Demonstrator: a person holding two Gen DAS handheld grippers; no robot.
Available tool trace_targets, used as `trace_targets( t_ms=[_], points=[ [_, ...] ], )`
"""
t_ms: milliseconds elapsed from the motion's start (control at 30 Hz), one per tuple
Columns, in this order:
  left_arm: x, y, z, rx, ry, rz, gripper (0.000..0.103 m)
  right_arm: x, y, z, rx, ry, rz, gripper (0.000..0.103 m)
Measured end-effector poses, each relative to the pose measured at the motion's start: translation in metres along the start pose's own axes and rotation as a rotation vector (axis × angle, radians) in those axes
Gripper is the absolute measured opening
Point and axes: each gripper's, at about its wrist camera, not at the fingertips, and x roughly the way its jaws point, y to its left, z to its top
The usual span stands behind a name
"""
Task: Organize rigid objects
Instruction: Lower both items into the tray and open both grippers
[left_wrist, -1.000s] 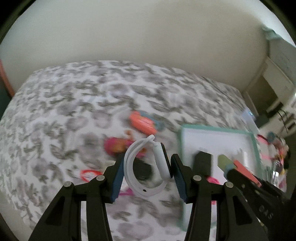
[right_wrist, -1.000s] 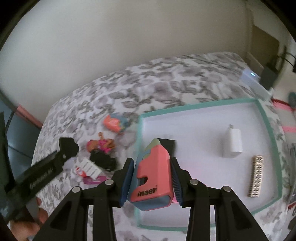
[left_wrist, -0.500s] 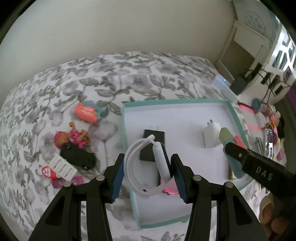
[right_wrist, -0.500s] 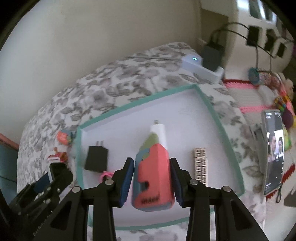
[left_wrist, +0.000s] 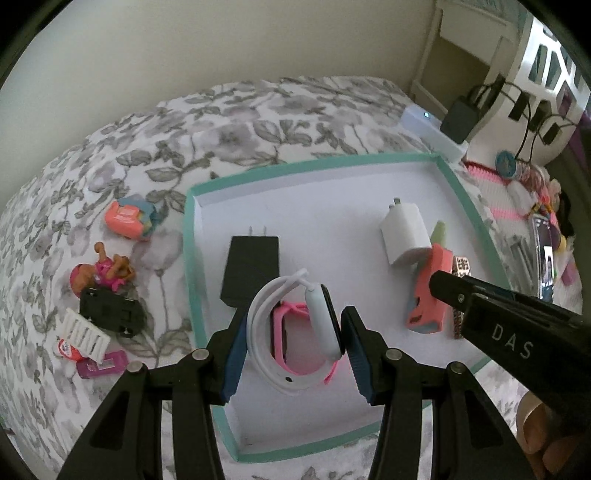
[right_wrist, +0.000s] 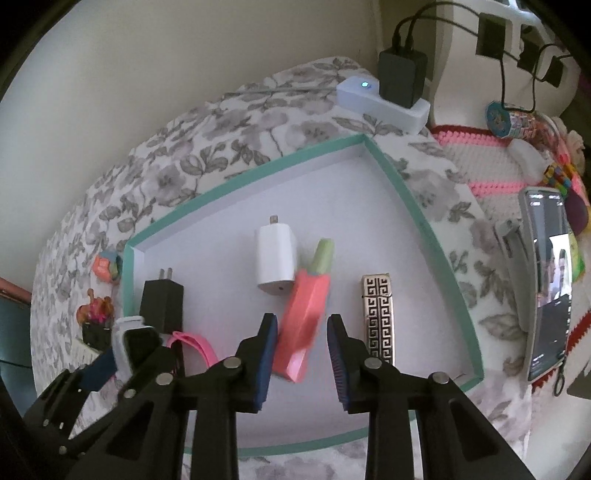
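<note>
A white tray with a teal rim (left_wrist: 190, 236) (right_wrist: 413, 206) lies on the floral bedspread. My left gripper (left_wrist: 291, 350) is shut on a white smartwatch (left_wrist: 317, 321), held above a pink watch (left_wrist: 291, 317) in the tray. My right gripper (right_wrist: 301, 347) is open; the coral and green toy (right_wrist: 303, 314) (left_wrist: 428, 291) is blurred between the jaws, tilted against the white charger (right_wrist: 275, 254). A black charger (left_wrist: 249, 269) (right_wrist: 160, 302) and a patterned hair clip (right_wrist: 378, 314) lie in the tray.
Left of the tray on the bedspread lie an orange toy (left_wrist: 127, 218), a small doll (left_wrist: 99, 273), a black toy car (left_wrist: 110, 310), a white comb (left_wrist: 83, 332). A phone (right_wrist: 546, 280), power strip (right_wrist: 384, 99) and pink crochet mat sit right.
My right gripper has opened and let go of the coral toy, which drops into the tray. My left gripper has moved lower over the tray with the white watch.
</note>
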Motion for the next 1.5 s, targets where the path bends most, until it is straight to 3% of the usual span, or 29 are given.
trace_targets(
  t_ms=[433,667,1067,1367,1433,1500],
  points=[
    [0.014,-0.008,-0.003,0.030,0.028,0.025,0.052,-0.001,-0.002,0.000,-0.006,0.005,-0.006,0.030],
    [0.009,-0.007,0.000,0.024,0.019,0.035,0.059,-0.003,-0.001,0.001,-0.013,-0.004,-0.010,0.030],
    [-0.019,0.033,0.011,-0.124,-0.078,0.073,0.060,-0.017,0.009,0.004,-0.053,-0.047,-0.011,0.030],
    [-0.019,0.070,0.009,-0.253,-0.083,0.147,0.065,-0.009,0.026,0.000,-0.113,-0.052,-0.026,0.030],
    [-0.018,0.075,0.007,-0.269,-0.081,0.162,0.070,-0.006,0.029,-0.001,-0.127,-0.049,-0.035,0.031],
    [-0.017,0.079,0.006,-0.279,-0.085,0.172,0.086,-0.004,0.031,-0.002,-0.136,-0.047,-0.039,0.038]
  ],
)
